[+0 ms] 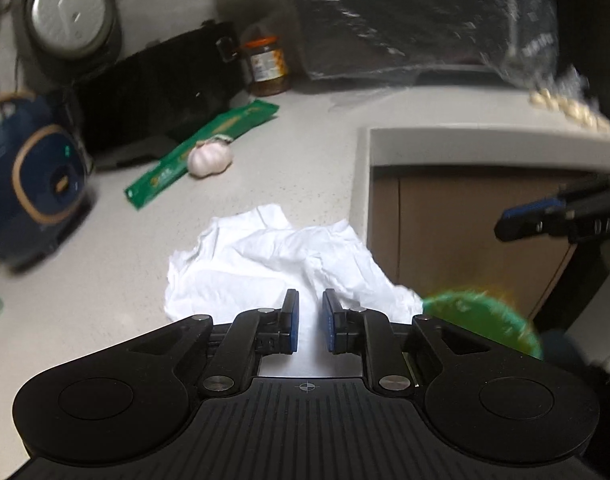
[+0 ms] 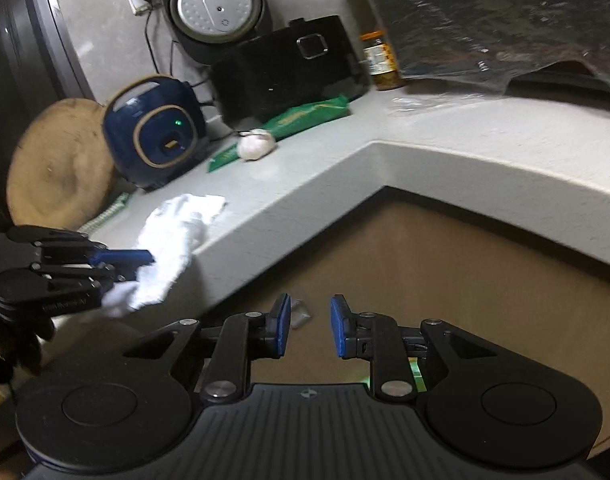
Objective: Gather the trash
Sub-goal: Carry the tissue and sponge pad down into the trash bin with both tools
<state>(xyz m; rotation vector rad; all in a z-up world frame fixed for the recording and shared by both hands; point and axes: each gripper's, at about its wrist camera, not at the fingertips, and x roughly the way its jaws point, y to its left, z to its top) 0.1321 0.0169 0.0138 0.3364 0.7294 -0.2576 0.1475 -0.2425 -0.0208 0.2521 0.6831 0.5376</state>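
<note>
Here the left tongs are hovering slightly parted over the crumpled white tissue lying at the tabletop edge, gripping nothing; the right tongs are waiting released, empty. Next, probably, pinching the tissue.

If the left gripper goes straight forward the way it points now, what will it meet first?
Most likely the crumpled white tissue: it lies right ahead of the left gripper on the counter, and its near part already shows between the slightly parted jaws. Whether the pads touch it is unclear.
</note>
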